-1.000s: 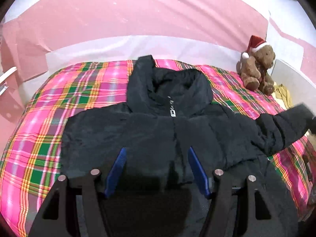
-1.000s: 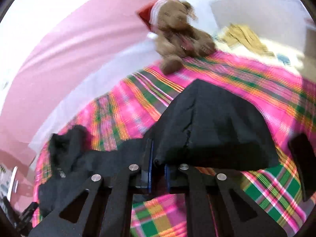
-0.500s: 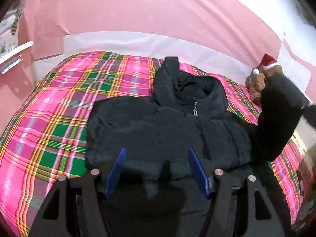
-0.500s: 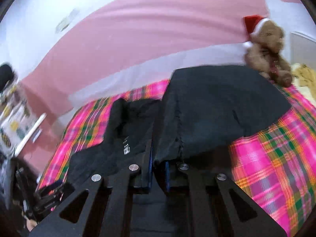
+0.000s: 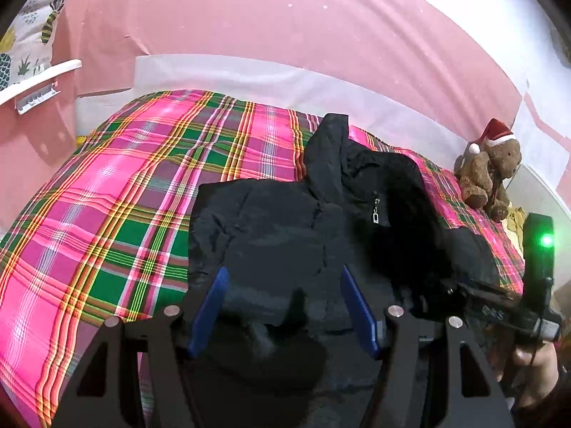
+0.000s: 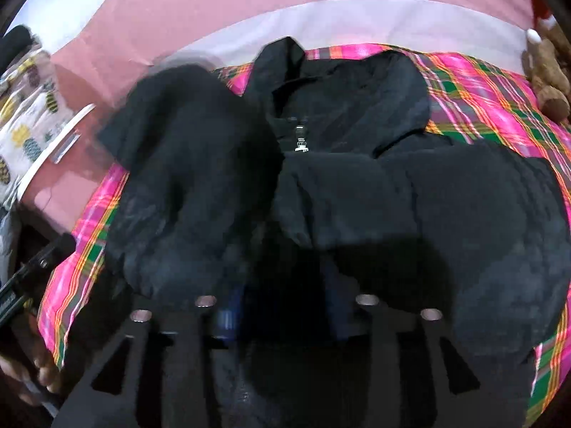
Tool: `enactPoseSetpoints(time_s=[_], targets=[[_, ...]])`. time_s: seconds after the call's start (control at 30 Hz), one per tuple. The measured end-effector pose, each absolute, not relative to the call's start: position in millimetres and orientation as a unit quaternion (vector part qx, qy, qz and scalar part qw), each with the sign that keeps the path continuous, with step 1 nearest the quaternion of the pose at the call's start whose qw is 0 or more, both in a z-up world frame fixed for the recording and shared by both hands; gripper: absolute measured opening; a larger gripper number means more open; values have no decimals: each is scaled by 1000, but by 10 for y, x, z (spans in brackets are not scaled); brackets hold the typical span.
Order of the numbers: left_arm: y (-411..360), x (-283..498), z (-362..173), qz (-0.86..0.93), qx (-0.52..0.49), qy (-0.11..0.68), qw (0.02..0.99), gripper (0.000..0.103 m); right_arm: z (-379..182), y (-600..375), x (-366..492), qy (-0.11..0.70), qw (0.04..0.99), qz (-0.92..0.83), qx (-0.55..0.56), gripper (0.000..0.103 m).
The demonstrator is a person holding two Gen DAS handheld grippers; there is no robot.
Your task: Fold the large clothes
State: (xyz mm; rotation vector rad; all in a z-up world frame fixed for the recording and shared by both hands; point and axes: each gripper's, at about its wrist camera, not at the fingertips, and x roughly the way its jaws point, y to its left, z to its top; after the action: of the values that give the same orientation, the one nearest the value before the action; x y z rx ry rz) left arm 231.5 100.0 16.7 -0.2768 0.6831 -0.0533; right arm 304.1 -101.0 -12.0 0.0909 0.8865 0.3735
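Letting go of the sleeve (image 6: 178, 185) at ten o'clock, the right gripper (image 6: 282, 315) is opening with nothing pinched—best lay it flat across the jacket (image 5: 285, 235) on the bed (image 5: 107, 214)—while the left gripper (image 5: 282, 306) hovers spread and empty.

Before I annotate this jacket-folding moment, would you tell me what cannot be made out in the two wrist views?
- Black jacket hem: left wrist view, hidden behind the left gripper.
- Sleeve in the right wrist view: motion-blurred, its edge unclear.
- Right gripper pads: dark against the jacket; jaws opening, no cloth visibly between them.
- Teddy bear: cut off by the right wrist view's edge.
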Motion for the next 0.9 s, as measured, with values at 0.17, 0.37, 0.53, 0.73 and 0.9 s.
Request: enactPoseSetpoints(time_s=[0.17,0.37,0.53,0.73,0.9], targets=[[994,2291,185,-30,-141,329,933,67,63,-897,2844,409,883,227,43,62],[895,2291,198,-53,-135,332,932,67,219,-1203,2609,368,903,215,49,62],[673,2367,249,-77,-118,336,931,67,200,-1954,2729,361,920,121,92,62],[162,2795,252,-125,-87,354,923,67,6,-2472,2947,372,918,59,121,57],[24,3227,-341,-82,-57,423,901,67,-341,-2398,3111,406,906,63,99,56]])
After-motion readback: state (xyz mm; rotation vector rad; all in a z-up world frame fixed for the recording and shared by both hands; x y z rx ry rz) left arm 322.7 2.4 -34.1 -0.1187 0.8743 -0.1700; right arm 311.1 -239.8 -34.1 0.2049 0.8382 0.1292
